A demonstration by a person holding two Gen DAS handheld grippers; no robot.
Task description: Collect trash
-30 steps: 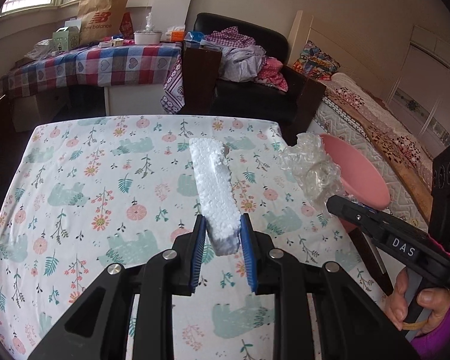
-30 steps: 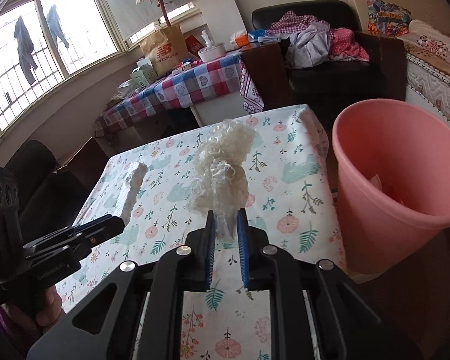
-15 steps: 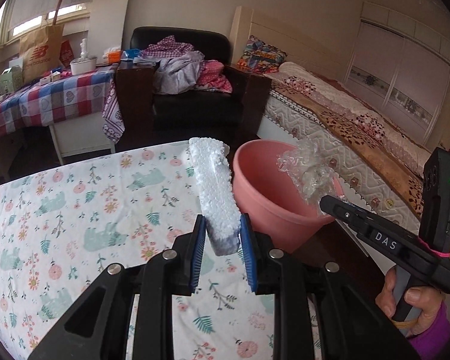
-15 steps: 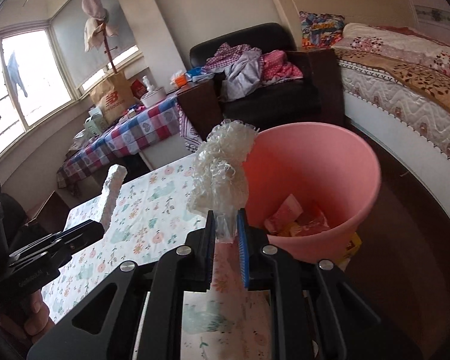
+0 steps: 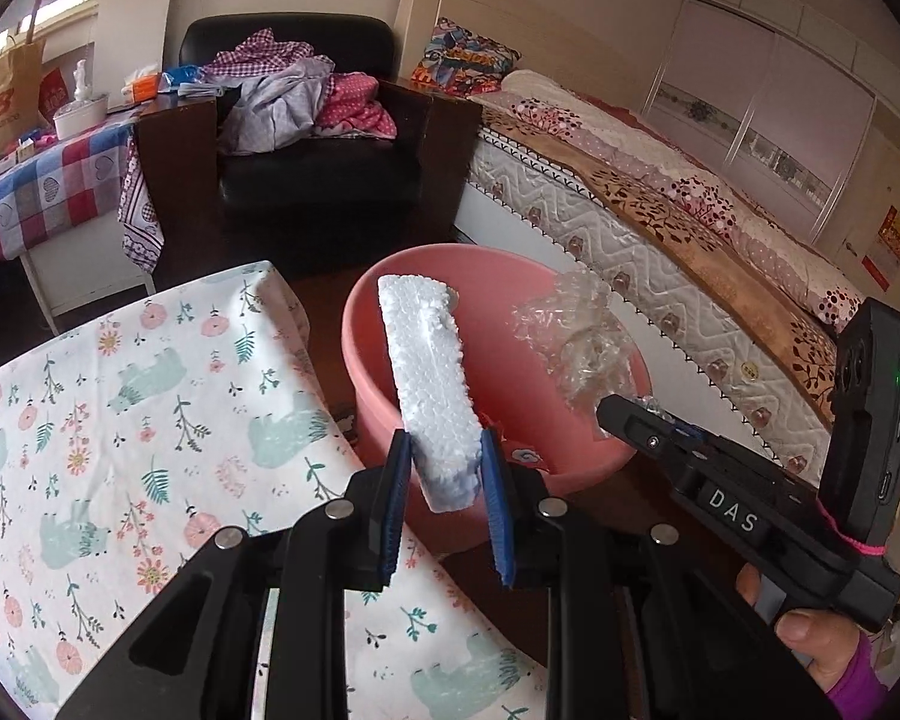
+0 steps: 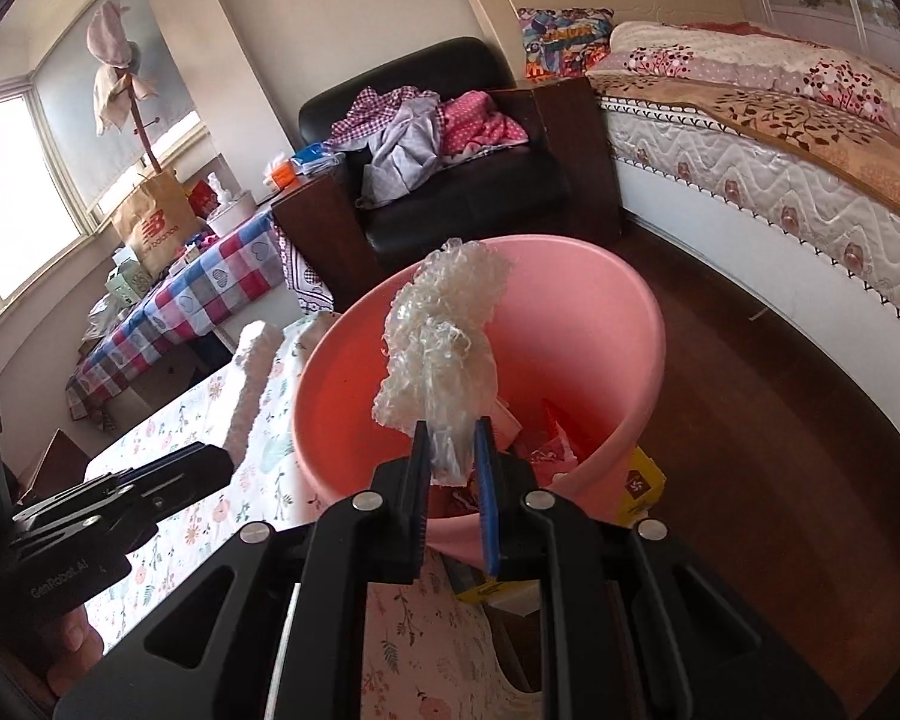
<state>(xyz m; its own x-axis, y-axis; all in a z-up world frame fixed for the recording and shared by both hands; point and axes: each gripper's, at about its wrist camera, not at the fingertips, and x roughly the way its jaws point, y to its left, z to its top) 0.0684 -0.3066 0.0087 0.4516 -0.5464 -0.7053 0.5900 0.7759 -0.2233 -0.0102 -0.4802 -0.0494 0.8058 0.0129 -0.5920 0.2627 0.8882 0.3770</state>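
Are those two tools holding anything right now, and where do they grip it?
Left tool pinches the near end of a white foam block. Right tool pinches the bottom of a crumpled clear plastic wrap.

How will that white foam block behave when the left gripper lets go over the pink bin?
The foam block sticks straight out of the left gripper without sagging, so it is probably stiff and very light. Its beaded, chipped edges suggest it may crumble or shed. Being long, it may lodge slanted against the pink bin wall rather than lie flat.
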